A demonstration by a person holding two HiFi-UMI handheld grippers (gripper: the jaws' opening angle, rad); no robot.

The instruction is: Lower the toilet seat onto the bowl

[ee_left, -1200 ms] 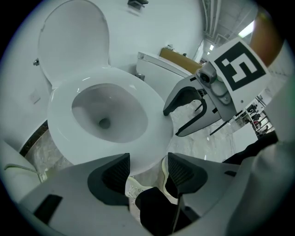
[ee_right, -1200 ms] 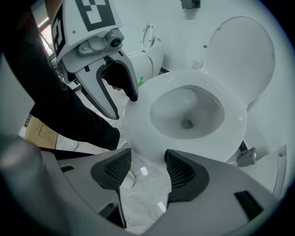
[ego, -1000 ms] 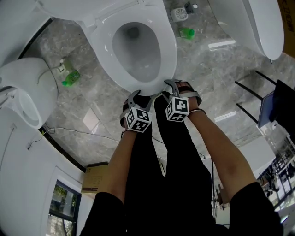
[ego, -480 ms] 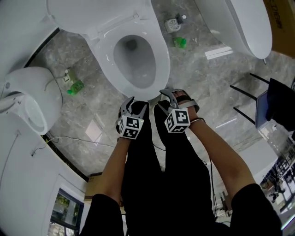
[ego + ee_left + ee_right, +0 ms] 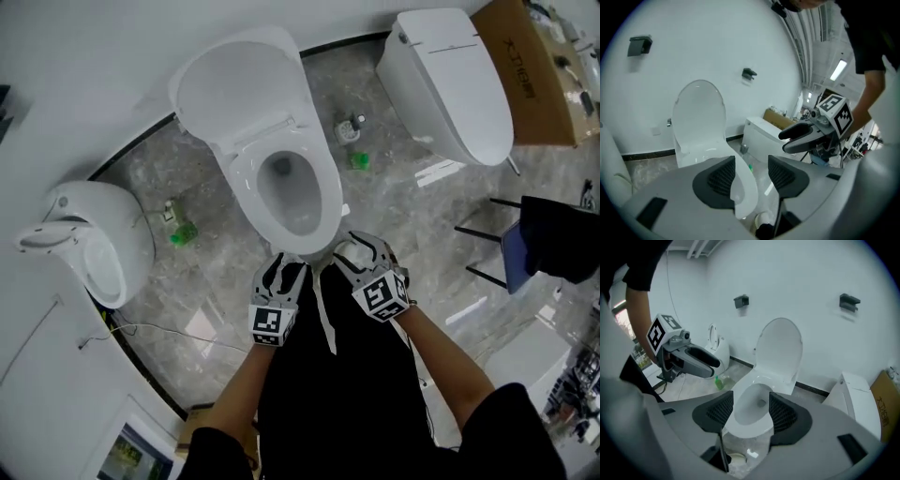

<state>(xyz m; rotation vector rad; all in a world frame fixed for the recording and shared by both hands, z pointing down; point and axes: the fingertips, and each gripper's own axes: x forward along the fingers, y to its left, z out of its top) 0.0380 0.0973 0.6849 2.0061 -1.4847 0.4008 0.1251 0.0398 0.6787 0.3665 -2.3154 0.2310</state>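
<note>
As the seat (image 5: 330, 202) seems to lie already flat on the bowl (image 5: 291, 202) ahead of them, the left claw (image 5: 281, 267), its jaws just closing a little around nothing, and the right claw (image 5: 361, 248) hang open and empty.

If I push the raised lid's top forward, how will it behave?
The lid looks rigid and hinged at its base, so it would probably pivot as one piece. Its glossy surface may be slippery to push. Standing near upright, it could drop quickly once tipped.
</note>
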